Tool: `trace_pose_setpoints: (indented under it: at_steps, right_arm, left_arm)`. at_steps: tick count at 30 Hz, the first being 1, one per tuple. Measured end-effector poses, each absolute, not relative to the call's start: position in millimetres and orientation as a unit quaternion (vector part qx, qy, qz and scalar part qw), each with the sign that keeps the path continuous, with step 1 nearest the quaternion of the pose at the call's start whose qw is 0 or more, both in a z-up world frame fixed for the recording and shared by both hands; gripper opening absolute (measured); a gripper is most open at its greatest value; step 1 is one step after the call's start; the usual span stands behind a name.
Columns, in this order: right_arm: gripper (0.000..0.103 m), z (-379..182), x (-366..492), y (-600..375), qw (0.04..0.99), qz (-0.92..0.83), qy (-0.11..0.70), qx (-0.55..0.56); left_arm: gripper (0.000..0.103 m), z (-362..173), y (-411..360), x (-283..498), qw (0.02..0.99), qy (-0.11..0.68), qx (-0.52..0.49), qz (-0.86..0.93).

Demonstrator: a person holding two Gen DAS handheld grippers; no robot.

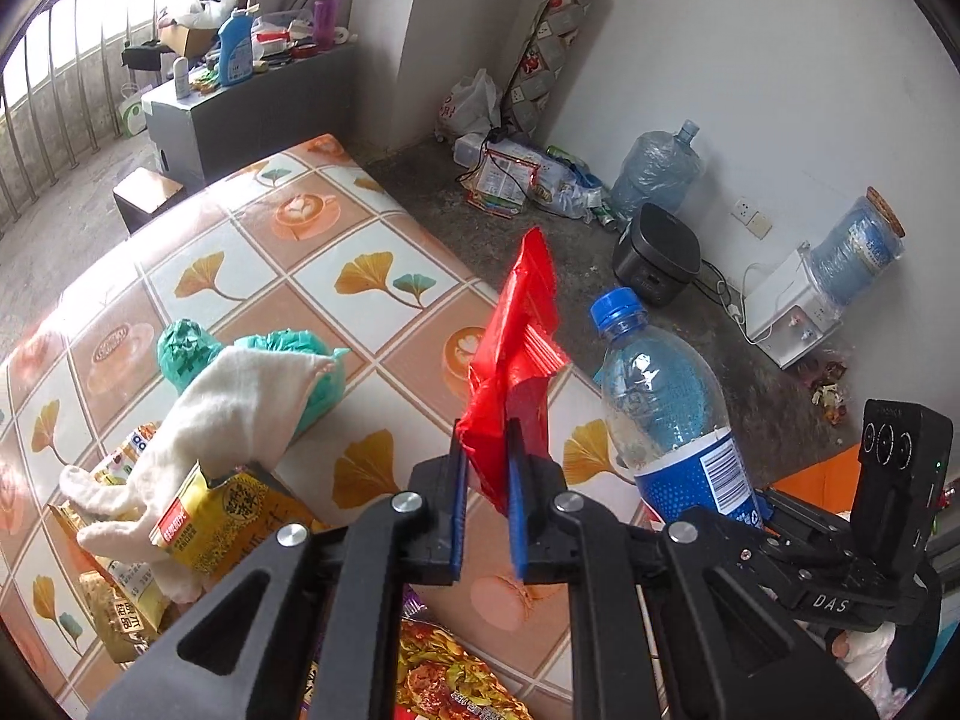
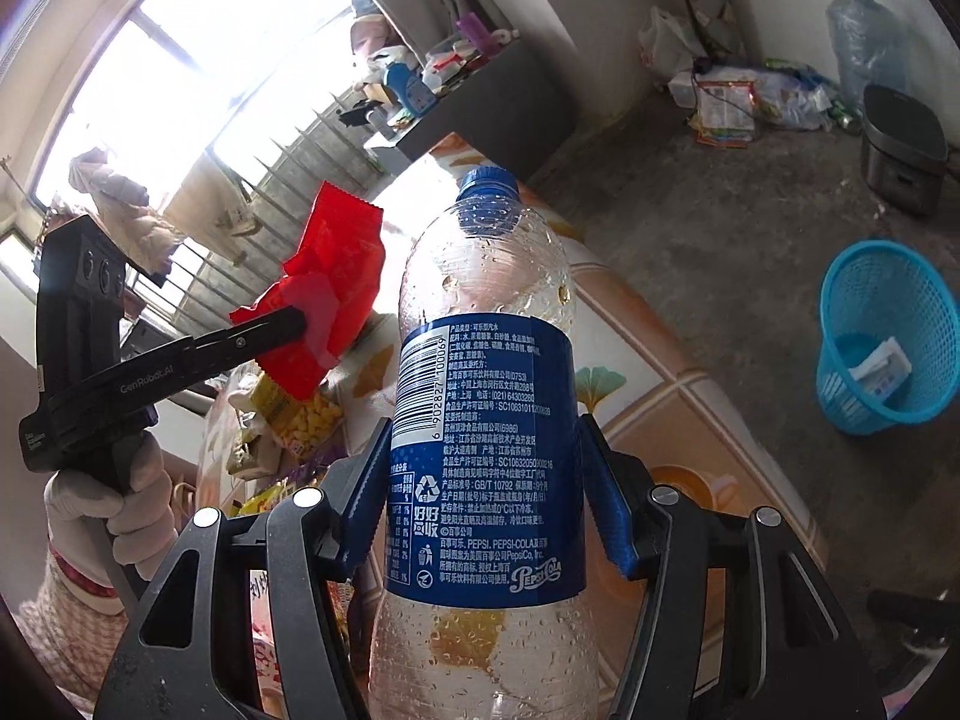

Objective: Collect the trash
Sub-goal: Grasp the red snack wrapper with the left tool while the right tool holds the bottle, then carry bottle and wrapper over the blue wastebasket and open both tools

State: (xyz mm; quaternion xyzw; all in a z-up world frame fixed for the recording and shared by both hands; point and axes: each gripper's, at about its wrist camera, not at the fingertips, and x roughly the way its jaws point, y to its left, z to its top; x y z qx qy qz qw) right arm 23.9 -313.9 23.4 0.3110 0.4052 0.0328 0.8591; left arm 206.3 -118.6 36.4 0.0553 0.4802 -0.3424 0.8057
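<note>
The far half of the patterned tabletop (image 1: 336, 240), in the middle of the left wrist view, lies bare and open to a reach. Lower left there, a white cloth (image 1: 240, 396), green bags (image 1: 300, 360) and a yellow snack packet (image 1: 222, 522) crowd the near edge. In the right wrist view, bare concrete floor (image 2: 690, 228) runs clear at upper right toward the blue basket (image 2: 882, 342), whose open mouth is unblocked; a black cooker (image 2: 900, 150) stands beyond it.

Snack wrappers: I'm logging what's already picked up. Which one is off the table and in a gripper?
The plain red wrapper, pinched in the left gripper. The yellow packet and the printed one lie on the table.
</note>
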Motion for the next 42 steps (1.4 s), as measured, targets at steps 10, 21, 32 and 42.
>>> trace_pose_setpoints:
  at_steps: [10,21,32,42]
  right_arm:
    - [0.056,24.0,-9.5,-382.3,0.845,-0.005,0.33,0.42]
    - [0.056,-47.5,-68.9,-508.1,0.731,-0.146,0.249,0.619]
    - [0.067,-136.4,-58.7,-616.8,0.634,-0.236,0.232,0.699]
    - [0.068,-149.7,-66.6,-627.4,0.644,-0.256,0.224,0.685]
  left_arm:
    - [0.011,63.9,-174.1,193.8,0.796,0.459,0.095,-0.383]
    - [0.011,25.4,-343.8,183.4,0.71,0.502,0.17,-0.464]
    - [0.032,-64.7,-515.2,184.7,0.647,0.546,0.197,-0.494]
    - [0.052,-64.7,-523.6,188.1,0.67,0.534,0.162,-0.49]
